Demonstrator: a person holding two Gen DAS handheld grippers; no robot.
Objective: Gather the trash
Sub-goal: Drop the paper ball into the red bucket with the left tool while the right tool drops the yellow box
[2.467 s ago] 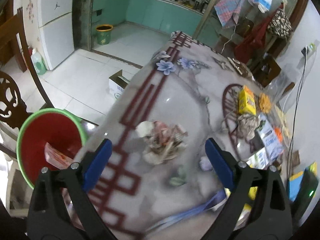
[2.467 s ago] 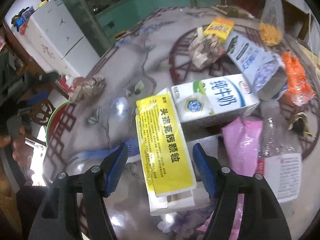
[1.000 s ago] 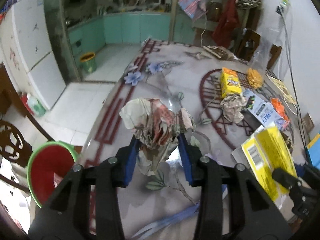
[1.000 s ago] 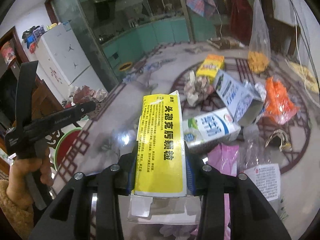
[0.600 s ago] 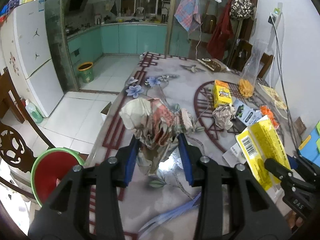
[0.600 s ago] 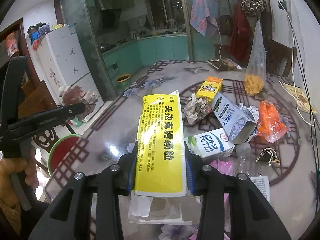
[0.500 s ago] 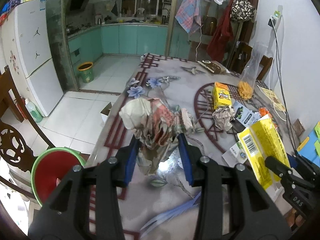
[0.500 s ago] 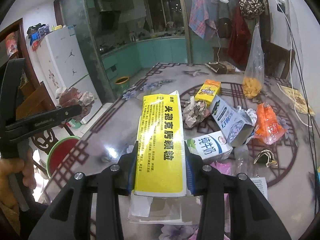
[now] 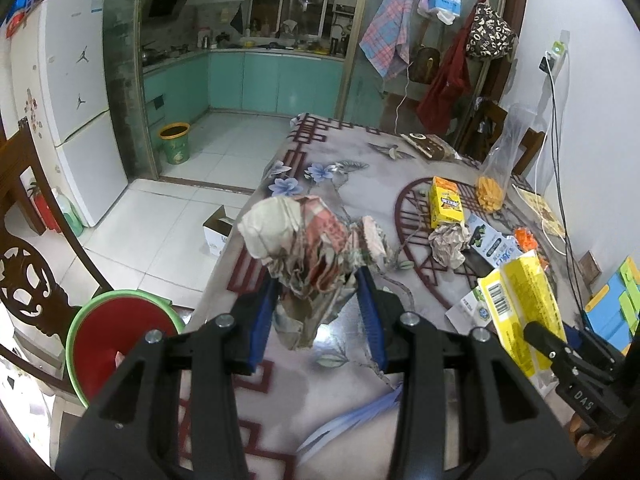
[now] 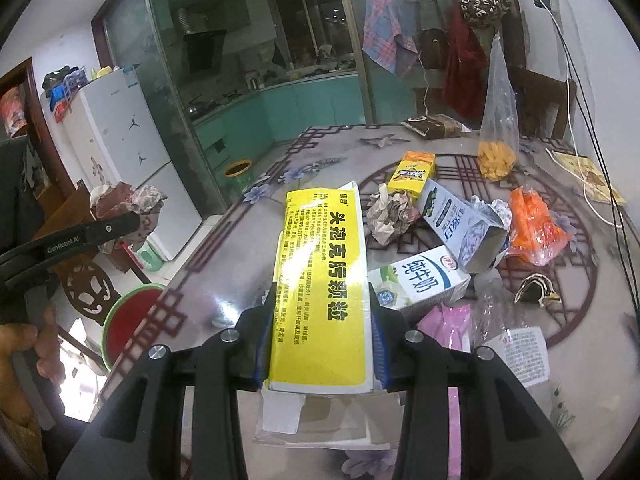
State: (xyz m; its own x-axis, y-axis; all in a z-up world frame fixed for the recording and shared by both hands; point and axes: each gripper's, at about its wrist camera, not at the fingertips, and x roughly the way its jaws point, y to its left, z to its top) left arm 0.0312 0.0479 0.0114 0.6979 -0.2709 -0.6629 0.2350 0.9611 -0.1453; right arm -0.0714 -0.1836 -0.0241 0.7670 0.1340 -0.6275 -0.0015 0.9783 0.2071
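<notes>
My left gripper (image 9: pixel 318 300) is shut on a crumpled paper wad (image 9: pixel 308 248), held above the table's left edge; the wad also shows in the right wrist view (image 10: pixel 128 208). My right gripper (image 10: pixel 320 320) is shut on a flat yellow box (image 10: pixel 322 280) with black Chinese print, raised over the table; the box also shows at the right of the left wrist view (image 9: pixel 520 312). A red bin with a green rim (image 9: pixel 116 336) stands on the floor left of the table, also seen in the right wrist view (image 10: pixel 128 320).
On the table (image 10: pixel 240 272) lie a milk carton (image 10: pixel 420 284), a blue-white carton (image 10: pixel 460 224), a crumpled paper ball (image 10: pixel 388 212), a small yellow box (image 10: pixel 412 174), an orange bag (image 10: pixel 534 224), pink plastic (image 10: pixel 448 324) and a leaflet (image 10: pixel 520 352). A carved wooden chair (image 9: pixel 24 280) stands beside the bin.
Both grippers shut on their items, the left on the paper wad and the right on the yellow box, and lifted them off the table. In the last half second both rose slightly.
</notes>
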